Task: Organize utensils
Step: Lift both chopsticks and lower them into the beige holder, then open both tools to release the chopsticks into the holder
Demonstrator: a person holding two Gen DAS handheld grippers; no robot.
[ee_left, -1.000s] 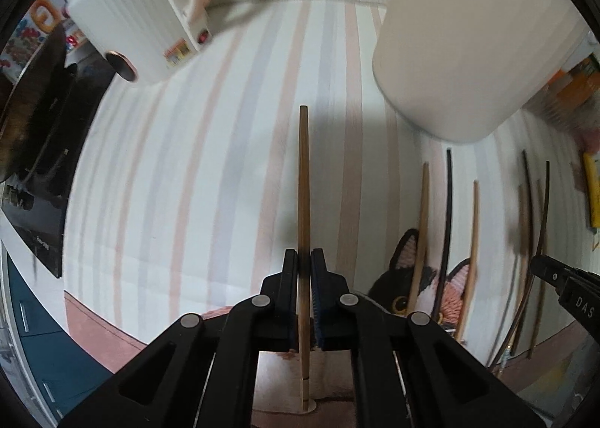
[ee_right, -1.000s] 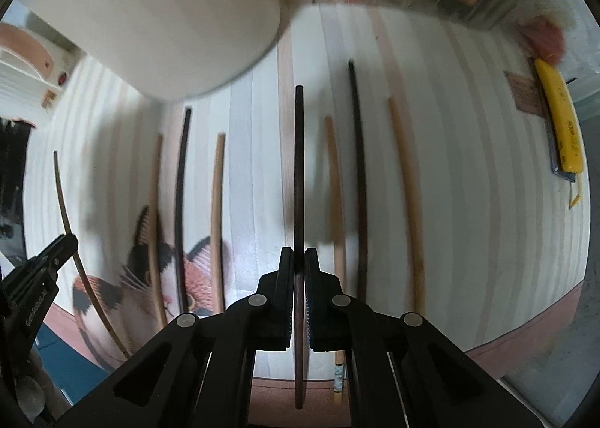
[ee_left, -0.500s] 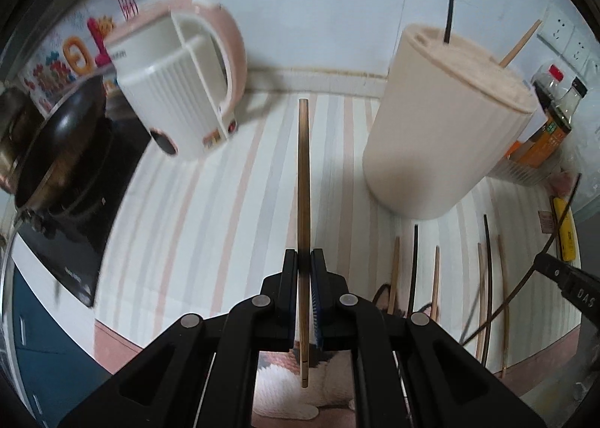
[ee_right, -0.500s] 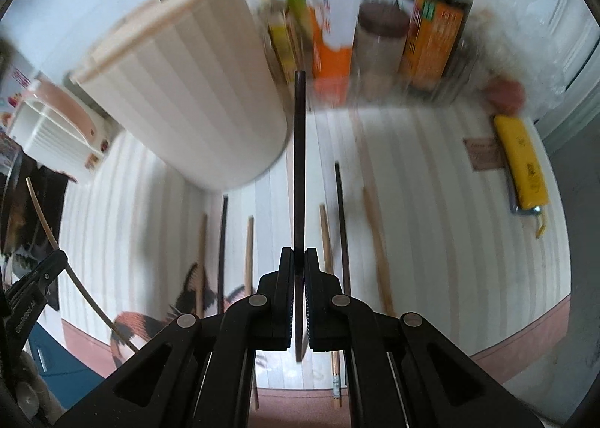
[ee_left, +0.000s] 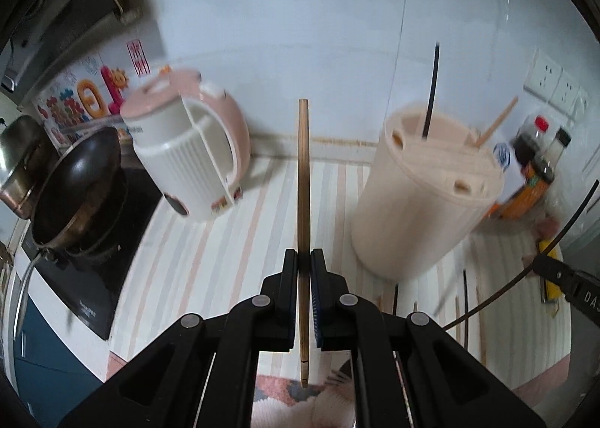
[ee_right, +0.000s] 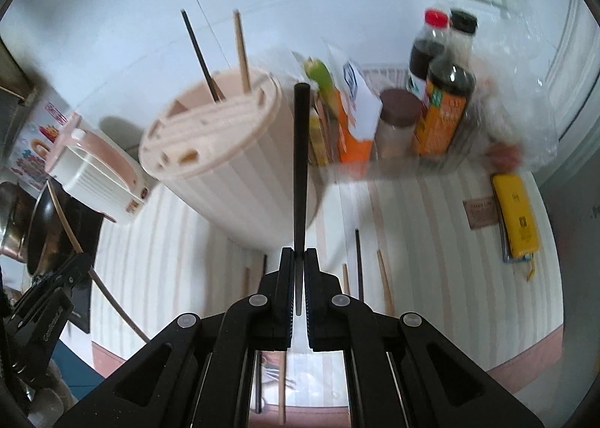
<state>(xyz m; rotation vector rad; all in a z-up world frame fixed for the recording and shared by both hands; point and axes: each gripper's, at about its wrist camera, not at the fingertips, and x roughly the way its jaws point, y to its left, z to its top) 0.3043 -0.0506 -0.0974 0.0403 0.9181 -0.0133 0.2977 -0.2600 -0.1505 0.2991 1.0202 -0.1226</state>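
Two grippers: each clamps one chopstick.
Left gripper (ee_left: 304,259): pinches wooden chopstick (ee_left: 303,180).
Right gripper (ee_right: 299,255): pinches black chopstick (ee_right: 300,165).
Holder (ee_right: 228,150): ahead-left of right fingers.

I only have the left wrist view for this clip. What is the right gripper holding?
Observer: The right gripper is shut on a black chopstick, which points toward the holder.
Operator: What stands right of the holder? It's blurred for me.
Observer: A brown-lidded jar, between an orange carton and a dark sauce bottle.
Operator: Does that camera see my left gripper?
Observer: Yes, the left gripper is at its lower-left edge, with the wooden chopstick running through it.
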